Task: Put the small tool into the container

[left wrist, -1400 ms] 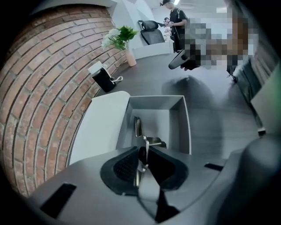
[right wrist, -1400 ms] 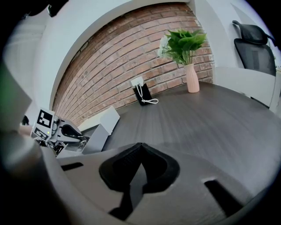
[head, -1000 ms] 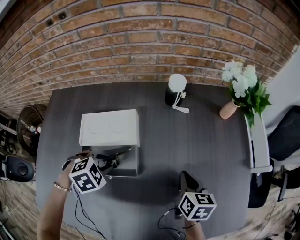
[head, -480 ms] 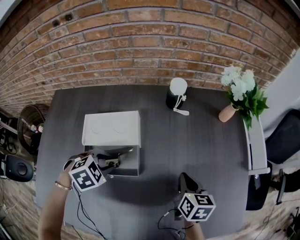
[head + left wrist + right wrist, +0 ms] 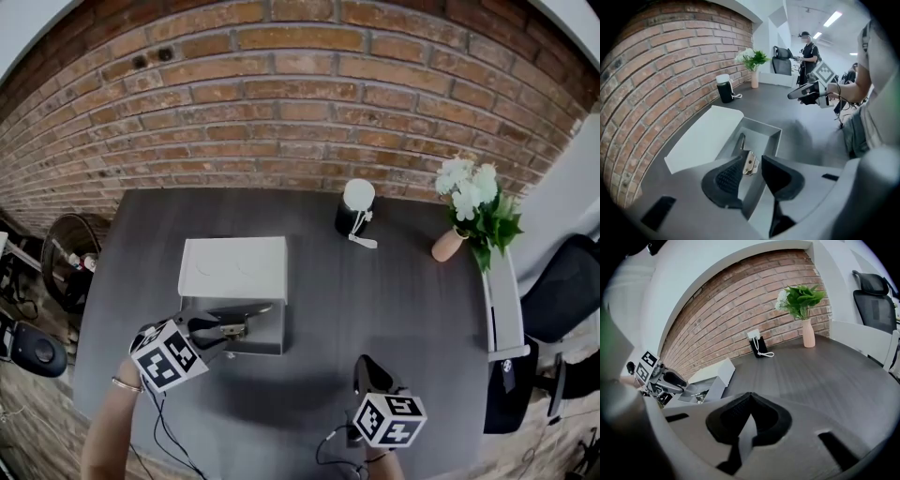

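Worktop (image 5: 394,300) by brick wall: tool (image 5: 231,328) in box (image 5: 774,140) near left edge, drop looks done. L claw (image 5: 753,165) open, just narrowing, empty; R claw (image 5: 750,401) shut. Next: withdraw.

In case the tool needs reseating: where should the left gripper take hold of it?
Grip the small tool at its pale metal head, which lies nearest the open left gripper, coming down from above. Its dark slim end runs close along the wall of the container, probably leaving no room for a jaw.
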### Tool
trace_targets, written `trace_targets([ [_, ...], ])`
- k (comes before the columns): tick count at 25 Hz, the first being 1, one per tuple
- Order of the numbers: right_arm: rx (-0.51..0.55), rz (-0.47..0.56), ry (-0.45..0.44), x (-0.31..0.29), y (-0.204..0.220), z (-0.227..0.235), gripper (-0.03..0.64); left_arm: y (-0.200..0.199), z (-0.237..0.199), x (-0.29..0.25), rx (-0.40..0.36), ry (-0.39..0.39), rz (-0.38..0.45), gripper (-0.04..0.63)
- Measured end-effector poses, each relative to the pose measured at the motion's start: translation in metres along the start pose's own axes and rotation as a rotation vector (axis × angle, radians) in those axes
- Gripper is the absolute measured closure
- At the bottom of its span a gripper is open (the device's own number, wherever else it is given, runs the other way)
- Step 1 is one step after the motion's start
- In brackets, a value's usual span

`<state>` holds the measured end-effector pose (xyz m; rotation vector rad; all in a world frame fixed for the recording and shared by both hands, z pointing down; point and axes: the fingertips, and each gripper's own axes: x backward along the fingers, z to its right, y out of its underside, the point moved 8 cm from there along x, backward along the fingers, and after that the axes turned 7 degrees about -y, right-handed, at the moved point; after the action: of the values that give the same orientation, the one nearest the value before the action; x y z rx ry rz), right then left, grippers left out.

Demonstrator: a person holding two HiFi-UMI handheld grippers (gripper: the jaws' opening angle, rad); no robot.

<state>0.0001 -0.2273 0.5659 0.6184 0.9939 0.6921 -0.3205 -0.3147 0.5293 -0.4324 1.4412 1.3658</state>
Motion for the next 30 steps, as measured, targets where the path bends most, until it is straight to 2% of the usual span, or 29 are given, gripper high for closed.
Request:
trace_targets([
  [3, 0.014, -0.001, -0.006, 0.009, -0.002, -0.007, 0.615, 0.004, 0.006, 0.018, 0.043, -0.044, 0.037, 0.486],
  [11, 0.060, -0.002, -0.034, 0.037, -0.003, -0.029, 0.615, 0.022, 0.038, 0.065, 0.238, -0.107, 0.128, 0.498],
  [16, 0.101, 0.019, -0.062, 0.058, -0.010, -0.047, 0.615, 0.027, 0.062, 0.104, 0.340, -0.239, 0.221, 0.515],
  [20, 0.132, 0.040, -0.087, 0.080, -0.013, -0.064, 0.615, 0.027, 0.085, 0.133, 0.444, -0.294, 0.300, 0.527],
  [25, 0.183, 0.072, -0.127, 0.105, -0.019, -0.089, 0.615, 0.027, 0.115, 0.162, 0.522, -0.455, 0.359, 0.572],
  [30, 0.238, 0.093, -0.156, 0.136, -0.018, -0.108, 0.615, 0.027, 0.158, 0.188, 0.629, -0.529, 0.427, 0.575],
])
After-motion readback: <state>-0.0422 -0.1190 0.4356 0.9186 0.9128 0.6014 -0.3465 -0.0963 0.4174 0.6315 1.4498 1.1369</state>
